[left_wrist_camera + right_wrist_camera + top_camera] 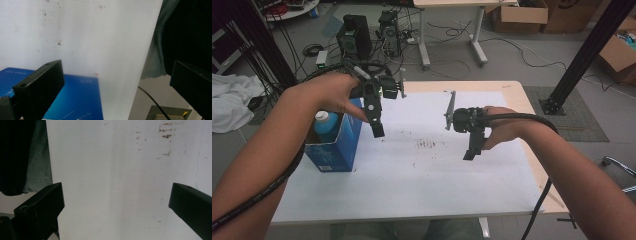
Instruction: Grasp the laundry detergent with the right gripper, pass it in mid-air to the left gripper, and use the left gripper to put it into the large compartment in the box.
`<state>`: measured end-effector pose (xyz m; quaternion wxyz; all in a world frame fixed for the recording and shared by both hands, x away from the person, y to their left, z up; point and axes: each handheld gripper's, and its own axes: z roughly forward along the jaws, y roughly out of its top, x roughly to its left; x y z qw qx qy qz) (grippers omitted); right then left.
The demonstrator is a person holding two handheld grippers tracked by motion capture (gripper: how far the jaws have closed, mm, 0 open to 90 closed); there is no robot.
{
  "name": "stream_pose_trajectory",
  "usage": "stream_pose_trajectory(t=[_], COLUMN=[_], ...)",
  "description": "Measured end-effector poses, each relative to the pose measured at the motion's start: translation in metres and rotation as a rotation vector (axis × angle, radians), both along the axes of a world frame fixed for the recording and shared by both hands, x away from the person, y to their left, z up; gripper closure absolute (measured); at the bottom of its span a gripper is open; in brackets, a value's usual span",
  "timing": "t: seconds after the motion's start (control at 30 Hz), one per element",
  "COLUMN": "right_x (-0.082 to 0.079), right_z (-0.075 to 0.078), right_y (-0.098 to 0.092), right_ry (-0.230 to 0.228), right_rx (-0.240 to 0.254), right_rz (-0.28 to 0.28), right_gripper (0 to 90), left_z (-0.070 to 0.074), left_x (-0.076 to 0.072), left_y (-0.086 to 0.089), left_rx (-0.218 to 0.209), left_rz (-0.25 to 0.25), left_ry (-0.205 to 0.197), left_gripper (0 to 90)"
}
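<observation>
Blue box point(334, 145), a capped bottle point(326, 124) standing inside it, sits at the table's point(512, 90) left edge, just below my left gripper point(376, 120). Both my grippers hang spread wide and empty, the right gripper point(473, 142) well apart over the white sheet point(422, 170), probably so either can drop in for the bottle.

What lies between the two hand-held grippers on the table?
Bare white sheet with faint brown smudges, seen in the high view, between the left hand-held gripper and right hand-held gripper.
</observation>
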<state>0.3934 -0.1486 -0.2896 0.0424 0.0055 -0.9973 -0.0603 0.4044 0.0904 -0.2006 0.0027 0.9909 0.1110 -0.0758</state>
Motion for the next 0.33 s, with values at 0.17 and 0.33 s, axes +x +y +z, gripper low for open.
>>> stream_pose_trajectory(t=[0.17, 0.33], right_x=[0.0023, 0.0037], right_z=[-0.0008, -0.0014], right_y=[-0.0011, -0.0004], right_ry=[0.001, 0.003], right_rx=[0.001, 0.001], right_rz=[-0.004, -0.003], right_gripper=[0.0, 0.0], left_z=[-0.0007, -0.0040], left_x=[0.0017, 0.0032], left_y=[-0.0003, 0.0007], left_rx=[-0.006, -0.009], left_rz=[-0.004, 0.000], left_ry=[0.006, 0.015], left_gripper=[0.1, 0.1])
